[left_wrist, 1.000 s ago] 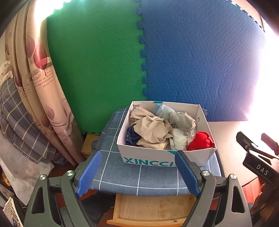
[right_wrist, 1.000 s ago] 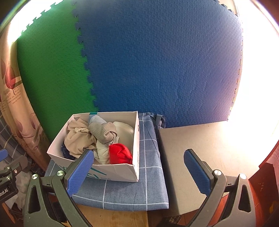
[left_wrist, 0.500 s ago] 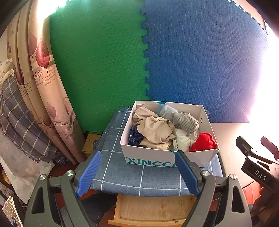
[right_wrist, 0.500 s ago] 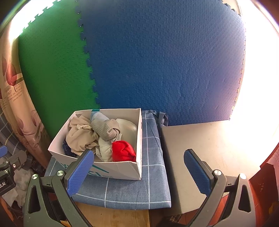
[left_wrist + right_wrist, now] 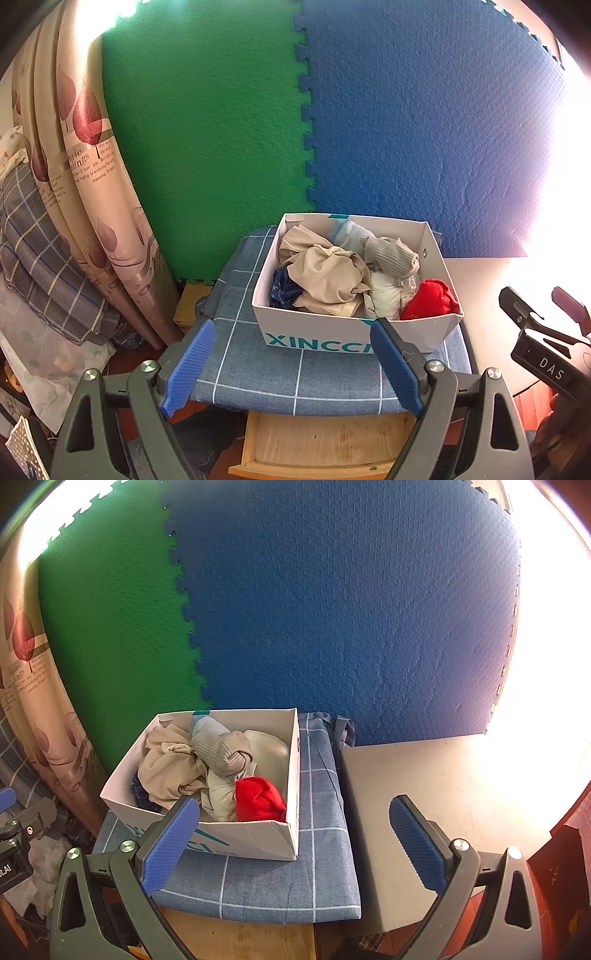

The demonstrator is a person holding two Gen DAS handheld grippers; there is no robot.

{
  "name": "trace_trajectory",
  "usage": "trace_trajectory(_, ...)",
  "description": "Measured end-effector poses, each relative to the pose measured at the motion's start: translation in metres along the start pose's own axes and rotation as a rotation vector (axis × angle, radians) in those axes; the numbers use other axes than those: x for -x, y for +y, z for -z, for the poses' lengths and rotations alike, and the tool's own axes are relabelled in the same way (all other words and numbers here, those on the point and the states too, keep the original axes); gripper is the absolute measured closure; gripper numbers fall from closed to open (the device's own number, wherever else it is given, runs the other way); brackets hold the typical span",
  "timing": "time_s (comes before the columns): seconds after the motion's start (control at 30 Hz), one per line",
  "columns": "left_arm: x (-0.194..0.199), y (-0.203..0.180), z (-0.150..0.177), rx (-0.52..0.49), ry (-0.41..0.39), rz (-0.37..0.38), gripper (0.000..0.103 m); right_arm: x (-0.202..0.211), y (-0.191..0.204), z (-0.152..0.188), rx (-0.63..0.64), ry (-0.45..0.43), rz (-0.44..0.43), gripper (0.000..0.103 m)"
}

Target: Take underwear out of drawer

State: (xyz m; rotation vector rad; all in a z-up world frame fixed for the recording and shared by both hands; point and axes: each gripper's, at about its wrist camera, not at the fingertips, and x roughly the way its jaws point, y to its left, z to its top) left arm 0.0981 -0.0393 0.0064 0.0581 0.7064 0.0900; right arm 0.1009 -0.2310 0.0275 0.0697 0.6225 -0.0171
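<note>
— Both grippers?
— Left gripper [image 5: 291, 367] and right gripper [image 5: 295, 843] tilt downward, jaws wide, empty.
— Underwear?
— Crumpled beige piece [image 5: 327, 275], perhaps underwear, heaped inside the white cardboard box [image 5: 332, 332] with other clothes.

The white box [image 5: 354, 332] sits slightly further right in both views than before

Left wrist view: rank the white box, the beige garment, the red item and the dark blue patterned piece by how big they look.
1. white box
2. beige garment
3. red item
4. dark blue patterned piece, though partly buried under the beige garment, so its real size is unsure.
</note>
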Motion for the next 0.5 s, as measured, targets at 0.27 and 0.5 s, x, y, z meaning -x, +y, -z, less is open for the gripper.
trace_trajectory(0.27, 0.001, -0.005, 0.003, -0.013, -0.013, -0.015, 0.015, 0.000, -0.001, 0.000, 0.000, 0.000, -0.001, 0.001)
trace_trajectory(0.5, 0.002, -0.011, 0.010, -0.049, -0.026, -0.063, 0.015, -0.001, -0.003, 0.002, -0.006, -0.001, -0.006, 0.001)
